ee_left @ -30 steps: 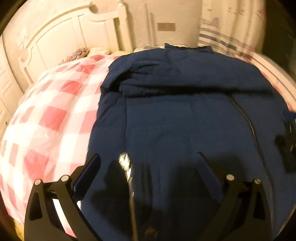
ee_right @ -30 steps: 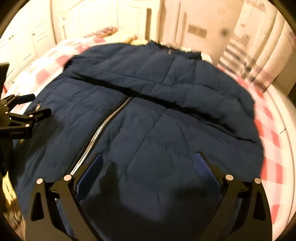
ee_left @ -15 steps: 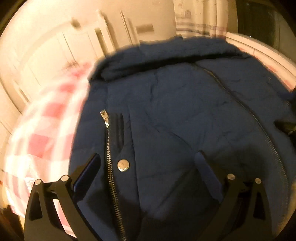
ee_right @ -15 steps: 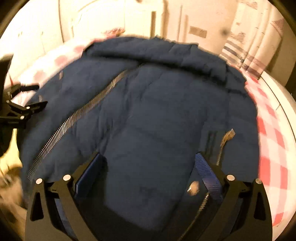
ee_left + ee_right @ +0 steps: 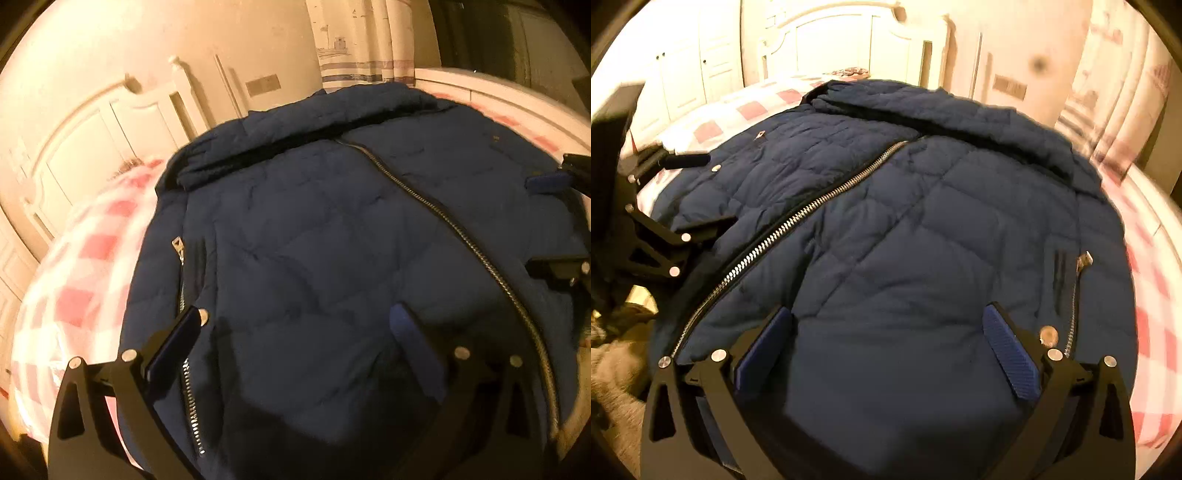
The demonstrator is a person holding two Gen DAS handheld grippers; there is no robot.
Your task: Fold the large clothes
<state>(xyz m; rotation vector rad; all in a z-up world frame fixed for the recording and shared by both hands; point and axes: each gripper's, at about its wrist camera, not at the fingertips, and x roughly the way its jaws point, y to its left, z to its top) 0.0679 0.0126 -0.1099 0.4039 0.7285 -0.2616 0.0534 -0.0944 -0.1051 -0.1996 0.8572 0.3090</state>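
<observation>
Left wrist view: I see the navy quilted jacket point(image 5: 332, 258) spread front-up on the checked bedspread point(image 5: 85, 266), collar toward the white headboard point(image 5: 110, 125).
Left gripper point(image 5: 299, 332): fingers spread wide, holding nothing, poised over the jacket's hem beside its pocket zip point(image 5: 183, 280).
Right gripper point(image 5: 890, 332): I have it gaping just as wide over the hem on the other side of the jacket's main zip point(image 5: 798, 221), empty.
Why this stance: I judge the two grippers flank the main zip so each can pinch its half of the hem.
Jacket state: zipped shut and fairly flat, sleeves apparently tucked across the top under the collar.
Next need: close on the hem, then carry it toward the collar.
</observation>
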